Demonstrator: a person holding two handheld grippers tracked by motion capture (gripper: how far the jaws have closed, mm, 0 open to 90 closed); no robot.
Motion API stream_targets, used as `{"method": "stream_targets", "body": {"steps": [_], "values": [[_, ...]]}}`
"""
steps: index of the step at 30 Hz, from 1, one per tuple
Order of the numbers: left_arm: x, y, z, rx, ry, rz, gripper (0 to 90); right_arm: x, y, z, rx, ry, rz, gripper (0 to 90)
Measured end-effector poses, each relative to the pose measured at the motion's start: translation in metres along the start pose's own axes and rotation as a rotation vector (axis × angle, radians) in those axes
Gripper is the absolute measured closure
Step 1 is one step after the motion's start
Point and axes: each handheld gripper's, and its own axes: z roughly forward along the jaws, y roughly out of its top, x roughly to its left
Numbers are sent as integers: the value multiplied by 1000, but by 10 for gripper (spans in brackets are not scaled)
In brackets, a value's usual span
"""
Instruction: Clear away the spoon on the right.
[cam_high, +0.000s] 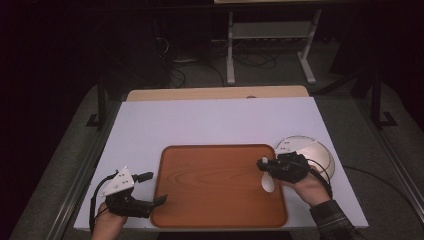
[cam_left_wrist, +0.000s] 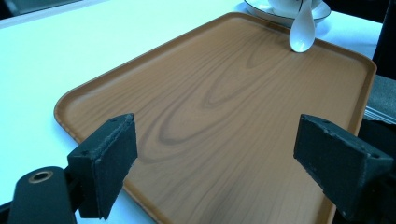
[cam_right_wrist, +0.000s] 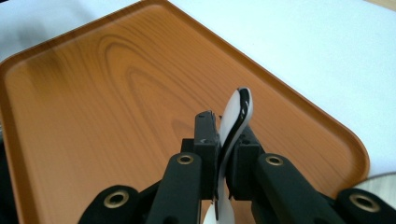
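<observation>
Right hand-held gripper (cam_right_wrist: 219, 140) clamps spoon (cam_right_wrist: 236, 116) | left hand-held gripper (cam_left_wrist: 215, 154) wide open, empty | tray (cam_high: 210, 175) beneath | plate (cam_high: 320, 150) beside

From my feed the room is dim. The white counter (cam_high: 215, 120) is brightly lit, with a pale wooden edge (cam_high: 217, 93) at its far side. Beyond, at upper centre, stands a white metal frame (cam_high: 270, 35) on grey floor (cam_high: 280, 75), with cables (cam_high: 200, 65) trailing.
</observation>
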Motion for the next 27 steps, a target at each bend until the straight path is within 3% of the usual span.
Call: {"method": "stream_targets", "body": {"steps": [16, 27], "values": [[-1, 0, 1, 5, -1, 3, 131, 3, 4, 30, 53, 38, -33, 833], [-1, 0, 1, 6, -2, 1, 131, 8, 1, 61, 166, 63, -76, 831]]}}
